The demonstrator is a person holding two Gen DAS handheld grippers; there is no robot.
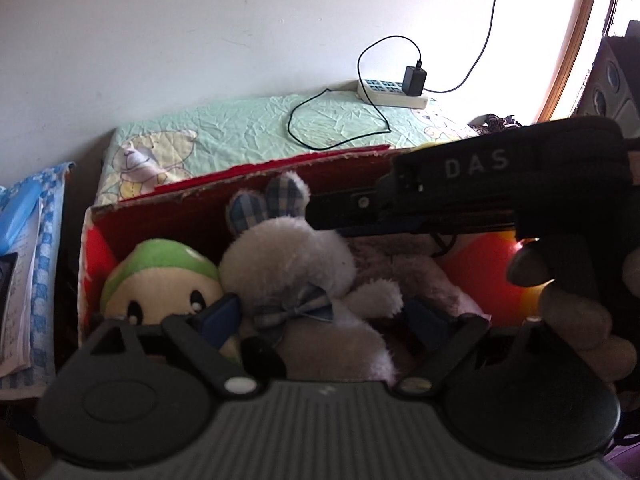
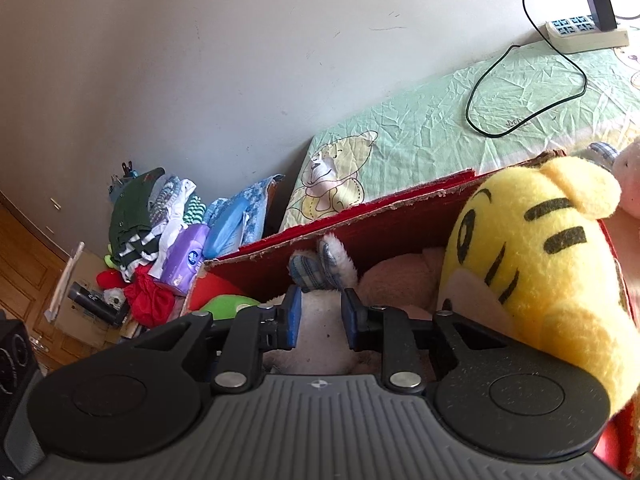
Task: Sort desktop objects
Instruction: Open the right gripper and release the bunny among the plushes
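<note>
**A:** Black jaws of the left gripper (image 1: 324,316) sit closest, spread wide and holding nothing. Its blue pads (image 1: 224,312) stand on either side of the white plush rabbit with checked blue ears and bow (image 1: 288,264), and neither pad presses on it.

**B:** Where is the rabbit lying?

**A:** Inside the red cardboard box (image 1: 180,216). From the left there is the green-capped cream plush doll (image 1: 160,280), then the rabbit touching it. The yellow plush tiger with black stripes (image 2: 532,248) leans over the box's right end.

**B:** And the other side?

**A:** The right gripper (image 2: 322,316) comes in from the right with its jaws drawn close. White fur fills the gap between its pads, so I judge it is pinching the rabbit near the head.

**B:** So which step is this?

**A:** Probably the rabbit's placing in the box, with the grip now on the right side only.

**B:** What does the next move need?

**A:** If the rabbit is settled, the right gripper should let go and lift straight out, clear of the tiger. The left gripper then needs to draw back without dragging the bow or the doll.
</note>
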